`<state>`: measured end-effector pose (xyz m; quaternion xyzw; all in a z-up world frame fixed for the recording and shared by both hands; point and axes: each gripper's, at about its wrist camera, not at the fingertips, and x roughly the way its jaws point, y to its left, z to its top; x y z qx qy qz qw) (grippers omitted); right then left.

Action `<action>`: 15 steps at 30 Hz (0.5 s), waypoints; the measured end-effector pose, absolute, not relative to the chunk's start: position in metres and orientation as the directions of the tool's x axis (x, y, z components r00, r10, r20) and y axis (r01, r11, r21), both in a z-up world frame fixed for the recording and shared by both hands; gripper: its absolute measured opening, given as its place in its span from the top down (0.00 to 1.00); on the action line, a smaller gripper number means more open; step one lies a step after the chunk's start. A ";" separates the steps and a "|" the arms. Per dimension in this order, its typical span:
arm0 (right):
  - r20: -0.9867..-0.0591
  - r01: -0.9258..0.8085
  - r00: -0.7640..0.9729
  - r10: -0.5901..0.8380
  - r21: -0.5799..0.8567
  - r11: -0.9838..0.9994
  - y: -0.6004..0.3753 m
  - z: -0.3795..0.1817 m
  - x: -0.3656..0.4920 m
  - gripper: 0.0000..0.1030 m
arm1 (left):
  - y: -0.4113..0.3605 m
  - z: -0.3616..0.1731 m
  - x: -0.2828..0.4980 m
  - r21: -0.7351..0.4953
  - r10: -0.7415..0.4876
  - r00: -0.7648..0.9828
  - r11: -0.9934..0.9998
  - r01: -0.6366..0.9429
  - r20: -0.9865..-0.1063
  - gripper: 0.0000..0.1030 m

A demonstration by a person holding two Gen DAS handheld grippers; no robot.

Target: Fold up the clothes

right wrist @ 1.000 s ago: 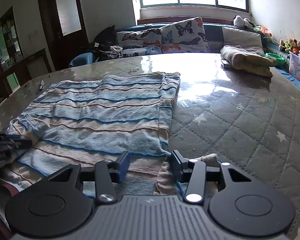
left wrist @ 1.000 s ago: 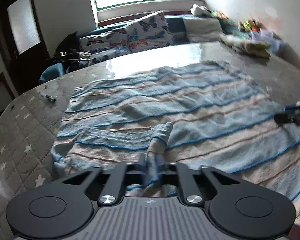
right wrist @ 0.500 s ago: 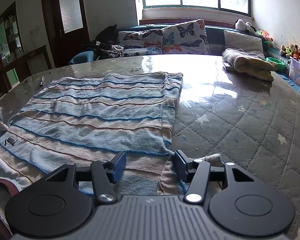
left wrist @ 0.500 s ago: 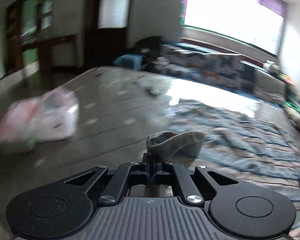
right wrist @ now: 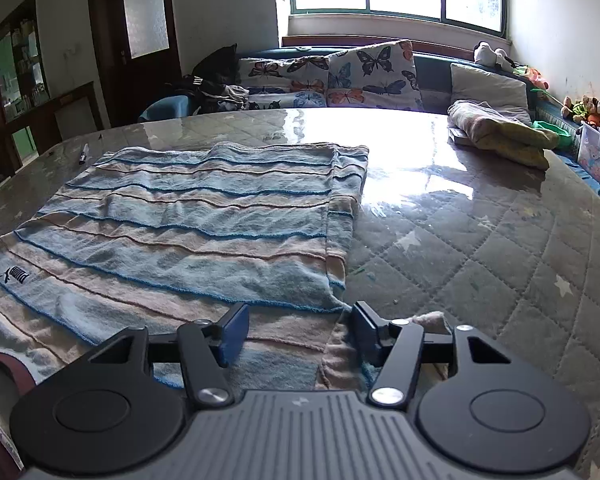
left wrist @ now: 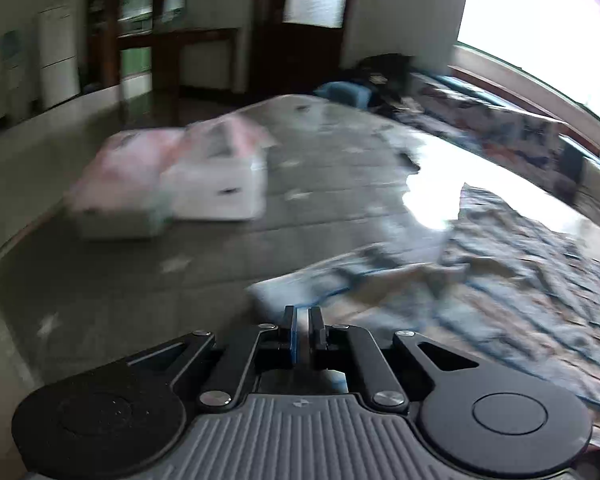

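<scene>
A blue and beige striped garment (right wrist: 196, 236) lies spread on the quilted table (right wrist: 500, 264), with one side folded over along its right edge. My right gripper (right wrist: 300, 330) is open, low over the garment's near right corner, empty. In the blurred left wrist view my left gripper (left wrist: 304, 326) is shut with its fingers together, and whether cloth is pinched between them cannot be told. The garment's left edge (left wrist: 440, 280) lies just ahead of it and to the right.
A pile of folded white and pink clothes (left wrist: 172, 184) sits on the table's left end. A beige and yellow folded bundle (right wrist: 500, 132) lies at the far right. A pen (right wrist: 83, 154) lies at the far left. A sofa with butterfly cushions (right wrist: 340, 76) stands behind.
My left gripper swung left from over the garment toward the table's left end and no longer shows the pinched fold. My right gripper stayed open and hardly moved.
</scene>
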<state>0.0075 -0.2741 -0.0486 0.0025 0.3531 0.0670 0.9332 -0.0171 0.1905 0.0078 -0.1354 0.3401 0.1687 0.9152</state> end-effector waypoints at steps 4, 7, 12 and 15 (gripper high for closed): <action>-0.661 -0.131 0.740 0.122 0.036 0.991 -0.272 -0.049 0.012 0.43 | 0.166 0.013 0.010 -0.144 0.116 0.734 0.949 -0.282 -0.669 0.91; -0.661 -0.139 0.741 0.123 0.028 0.990 -0.269 -0.047 0.016 0.43 | 0.147 0.012 0.033 -0.138 0.058 0.740 0.970 -0.201 -0.670 0.86; -0.646 -0.150 0.752 0.127 0.020 0.988 -0.262 -0.043 0.027 0.43 | 0.126 0.000 0.074 -0.132 -0.030 0.719 0.987 -0.087 -0.695 0.83; -0.627 -0.160 0.770 0.117 -0.011 0.987 -0.254 -0.039 0.033 0.43 | 0.118 -0.007 0.092 -0.114 -0.058 0.712 0.993 -0.030 -0.699 0.83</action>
